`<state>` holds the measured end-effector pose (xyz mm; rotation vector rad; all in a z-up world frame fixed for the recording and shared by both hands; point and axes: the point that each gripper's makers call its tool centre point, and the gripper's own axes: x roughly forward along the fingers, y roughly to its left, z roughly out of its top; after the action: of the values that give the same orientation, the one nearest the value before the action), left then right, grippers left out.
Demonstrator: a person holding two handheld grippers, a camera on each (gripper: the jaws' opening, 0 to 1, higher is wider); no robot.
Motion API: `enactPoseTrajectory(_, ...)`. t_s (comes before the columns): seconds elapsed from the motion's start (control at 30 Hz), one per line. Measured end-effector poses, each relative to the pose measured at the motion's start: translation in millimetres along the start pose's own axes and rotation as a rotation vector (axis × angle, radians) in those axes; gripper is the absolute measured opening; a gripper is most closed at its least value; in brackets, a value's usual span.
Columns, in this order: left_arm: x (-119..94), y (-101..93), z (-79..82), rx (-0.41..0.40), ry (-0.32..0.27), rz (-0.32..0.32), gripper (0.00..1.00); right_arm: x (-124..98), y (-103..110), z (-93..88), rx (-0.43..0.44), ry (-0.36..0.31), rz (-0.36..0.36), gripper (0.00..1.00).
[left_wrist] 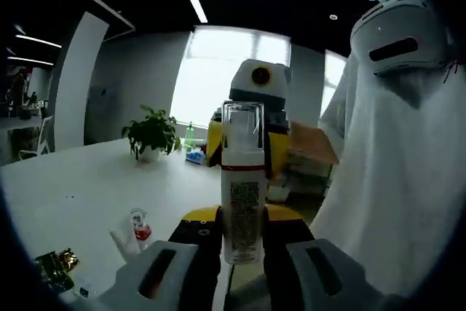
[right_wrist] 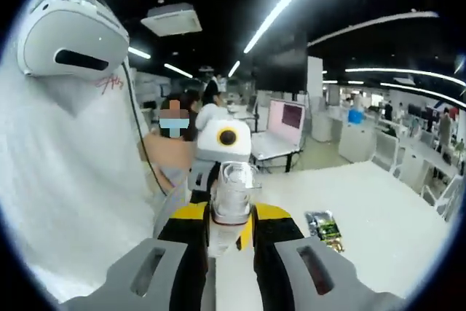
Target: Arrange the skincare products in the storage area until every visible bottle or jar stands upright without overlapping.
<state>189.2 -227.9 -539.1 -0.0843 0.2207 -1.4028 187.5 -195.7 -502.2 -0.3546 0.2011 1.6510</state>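
Observation:
A white pump bottle (left_wrist: 242, 180) with a clear cap and a red band stands upright in the air between my two grippers. In the left gripper view my left gripper (left_wrist: 242, 232) is shut on its lower body. Behind it the right gripper (left_wrist: 250, 152) faces me, its yellow jaws flanking the bottle's upper part. Seen from the right gripper view, the bottle (right_wrist: 233, 193) sits cap-first between the jaws of my right gripper (right_wrist: 231, 222), which looks shut on it. The left gripper (right_wrist: 225, 152) is right behind the bottle.
A white table (left_wrist: 80, 187) carries a small red-topped vial (left_wrist: 138, 227), a gold and green packet (left_wrist: 54, 267) and a potted plant (left_wrist: 151, 135). A person in a white shirt (left_wrist: 393, 180) stands close. Another green packet (right_wrist: 325, 228) lies on the table (right_wrist: 386, 216).

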Motion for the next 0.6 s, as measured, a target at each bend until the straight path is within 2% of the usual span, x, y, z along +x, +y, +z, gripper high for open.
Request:
enactPoseTrajectory(0.13,7.7,0.4,-7.5,0.001,0.023,-0.017,0.21,-0.7,-3.2,-5.8,-0.003,0.03,0.025,0.23)
enactPoseTrajectory(0.2,9.7,3.3,-15.3,0.023,0.055,-0.019,0.21,-0.5,-4.5,-7.6,0.008,0.028,0.039,0.23)
enactPoseTrajectory(0.33,15.9,7.1,-19.2,0.031,0.056,-0.017,0.21,-1.5,-5.1,-14.8,-0.009,0.053,0.031,0.22)
enactPoseTrajectory(0.43,22.3,9.3,-18.8,0.03,0.037,-0.035,0.2,-7.8,-8.1,-19.2,0.016,0.062,0.006,0.22)
enactPoseTrajectory(0.53,30.9,17.4,-23.4,0.048,0.037,-0.009,0.2,-12.1,-10.1,-27.5,-0.012,0.11,-0.023,0.2)
enactPoseTrajectory(0.6,36.2,23.3,-29.2,0.047,0.044,0.006,0.21,-13.9,-9.6,-36.8,-0.069,0.161,-0.022,0.19)
